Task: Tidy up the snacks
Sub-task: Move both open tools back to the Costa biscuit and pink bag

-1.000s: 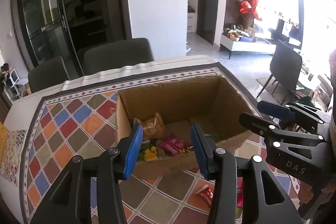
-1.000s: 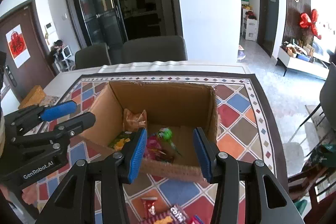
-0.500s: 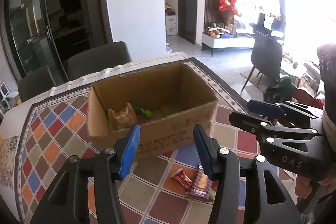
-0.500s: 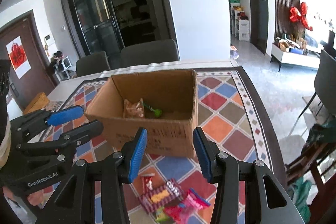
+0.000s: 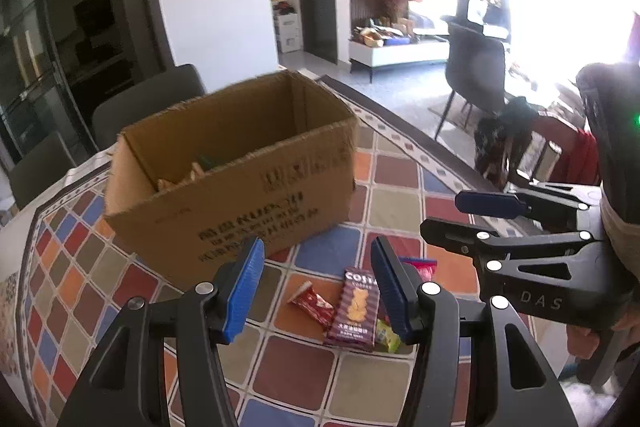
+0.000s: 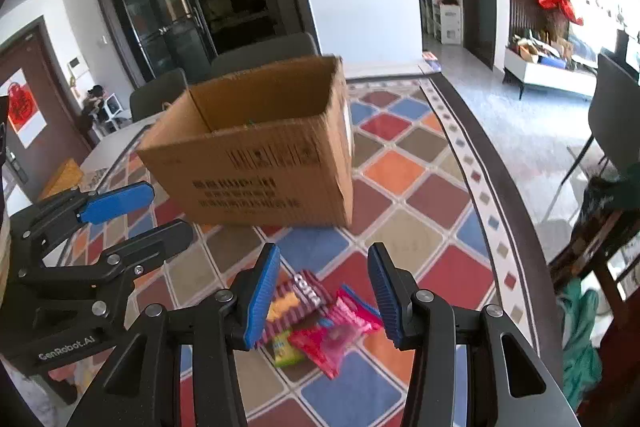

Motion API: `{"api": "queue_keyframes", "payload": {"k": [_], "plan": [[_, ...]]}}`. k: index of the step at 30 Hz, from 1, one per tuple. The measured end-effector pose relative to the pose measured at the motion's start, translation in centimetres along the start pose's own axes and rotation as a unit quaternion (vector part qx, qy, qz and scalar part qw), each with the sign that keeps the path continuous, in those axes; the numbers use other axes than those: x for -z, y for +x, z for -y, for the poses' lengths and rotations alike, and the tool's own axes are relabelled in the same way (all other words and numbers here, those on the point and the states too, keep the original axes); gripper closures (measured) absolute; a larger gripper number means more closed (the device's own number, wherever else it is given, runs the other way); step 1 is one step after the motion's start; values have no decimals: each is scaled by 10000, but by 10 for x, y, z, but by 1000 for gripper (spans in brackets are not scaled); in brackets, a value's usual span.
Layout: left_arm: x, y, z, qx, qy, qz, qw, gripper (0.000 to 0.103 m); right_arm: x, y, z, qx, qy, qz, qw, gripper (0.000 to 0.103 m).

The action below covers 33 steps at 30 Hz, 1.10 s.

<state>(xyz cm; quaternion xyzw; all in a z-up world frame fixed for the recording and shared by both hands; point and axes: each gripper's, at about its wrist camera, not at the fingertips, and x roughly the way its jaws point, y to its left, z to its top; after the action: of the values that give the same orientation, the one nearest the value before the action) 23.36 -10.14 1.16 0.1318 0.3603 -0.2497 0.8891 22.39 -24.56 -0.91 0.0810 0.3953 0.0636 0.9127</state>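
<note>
One rectangular corrugated cardboard box [image 5: 240, 183]

Cardboard box [image 5: 240, 183] walls hide most contents; yellow-green packet [image 6: 285, 347] lies partly covered.

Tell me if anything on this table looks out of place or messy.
Yes. A few snack packets lie in a loose overlapping heap on the tablecloth in front of the cardboard box, not in it. The box's top edges look ragged.
</note>
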Motion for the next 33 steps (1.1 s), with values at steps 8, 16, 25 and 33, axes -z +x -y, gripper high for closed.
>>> {"api": "queue_keyframes", "payload": {"k": [8,16,25,33], "plan": [[23,27,12,350,488,-365,9975,48,30,16,8,46,252,-318,9992,56],[41,49,17,838,676,-618,9923,48,49,37,10,-27,600,-615,9963,56],[49,77,27,779,977,-965,9874,48,52,58,14,158,833,-791,9933,56],[50,87,31,675,1058,-1037,9867,48,50,72,13,284,813,-914,9921,56]]}}
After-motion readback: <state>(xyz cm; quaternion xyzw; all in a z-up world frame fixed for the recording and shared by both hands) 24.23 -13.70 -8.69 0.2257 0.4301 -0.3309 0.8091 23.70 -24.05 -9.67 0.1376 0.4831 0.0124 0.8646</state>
